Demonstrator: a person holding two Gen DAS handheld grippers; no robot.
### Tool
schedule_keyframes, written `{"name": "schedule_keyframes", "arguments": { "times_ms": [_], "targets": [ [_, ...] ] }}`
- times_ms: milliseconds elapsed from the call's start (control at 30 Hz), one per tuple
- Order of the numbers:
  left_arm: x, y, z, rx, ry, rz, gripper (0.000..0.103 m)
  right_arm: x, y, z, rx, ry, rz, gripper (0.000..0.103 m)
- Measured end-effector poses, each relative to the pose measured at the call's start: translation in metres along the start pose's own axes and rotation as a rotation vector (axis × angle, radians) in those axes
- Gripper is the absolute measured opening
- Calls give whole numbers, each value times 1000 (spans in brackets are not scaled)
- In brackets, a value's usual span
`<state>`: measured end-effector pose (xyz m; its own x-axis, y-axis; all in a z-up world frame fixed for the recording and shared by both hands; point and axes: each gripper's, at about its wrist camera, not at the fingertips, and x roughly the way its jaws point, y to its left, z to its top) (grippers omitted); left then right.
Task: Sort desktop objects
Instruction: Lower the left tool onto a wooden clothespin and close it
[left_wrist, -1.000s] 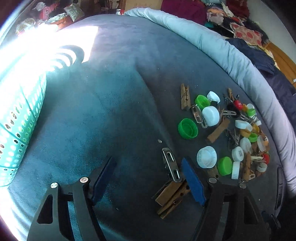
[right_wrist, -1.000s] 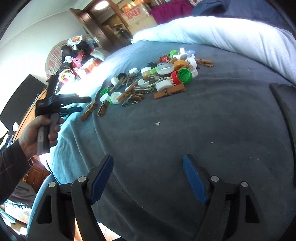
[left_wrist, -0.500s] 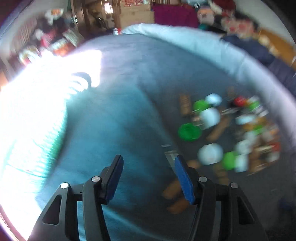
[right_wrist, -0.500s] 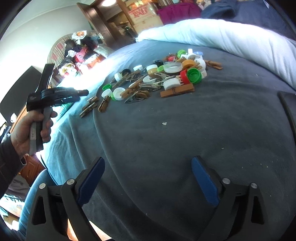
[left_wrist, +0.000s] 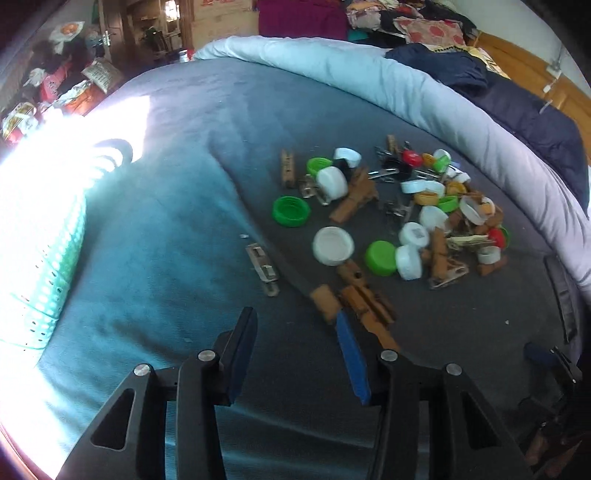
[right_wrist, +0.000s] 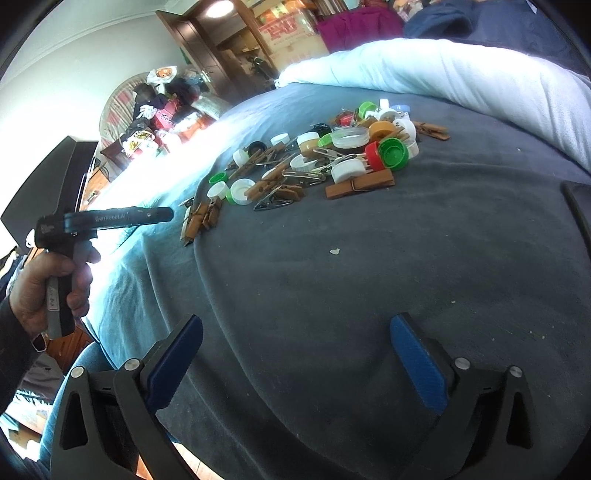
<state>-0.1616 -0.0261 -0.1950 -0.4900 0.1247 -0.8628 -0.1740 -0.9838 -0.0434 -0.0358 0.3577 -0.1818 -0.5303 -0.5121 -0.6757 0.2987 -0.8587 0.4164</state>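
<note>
**Sorting at an early stage: mixed pile on the bed**

Bedroom clutter and a pale rolled duvet (left_wrist: 424, 92) are framing a dark blue bed cover (left_wrist: 184, 166), which is serving as the work surface. Bottle caps (left_wrist: 332, 245), wooden clothespins (left_wrist: 365, 299) and metal clips (left_wrist: 263, 266) are lying together in one loose heap near the middle of the bed, with a few clothespins and one metal clip straggling just beside it. No separate groups are showing, so sorting is judged barely begun; nearly all of it is left.

Left gripper (left_wrist: 295, 354) is hovering above the nearest clothespins, its jaws having just been closing, with nothing between the blue pads; it is empty and partly open. Right gripper (right_wrist: 295, 354) is waiting over bare cover, well apart from the heap, its jaws having just been opening to their widest and holding nothing. In the right wrist view, a hand (right_wrist: 48, 291) is grasping the left tool's handle beyond the bed's edge.

A perforated green basket (left_wrist: 48, 266) is standing at the sunlit far left; its contents are washed out by glare.
</note>
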Motion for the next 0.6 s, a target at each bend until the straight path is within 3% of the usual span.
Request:
{"name": "schedule_keyframes", "arguments": {
  "times_ms": [233, 433, 600],
  "targets": [
    [16, -7, -10, 2, 49, 58, 47, 0, -2, 1, 8, -2, 13, 103],
    [8, -7, -15, -22, 83, 40, 49, 0, -3, 2, 12, -7, 16, 103],
    [33, -13, -9, -44, 74, 55, 54, 0, -3, 2, 11, -10, 14, 103]
  ]
}}
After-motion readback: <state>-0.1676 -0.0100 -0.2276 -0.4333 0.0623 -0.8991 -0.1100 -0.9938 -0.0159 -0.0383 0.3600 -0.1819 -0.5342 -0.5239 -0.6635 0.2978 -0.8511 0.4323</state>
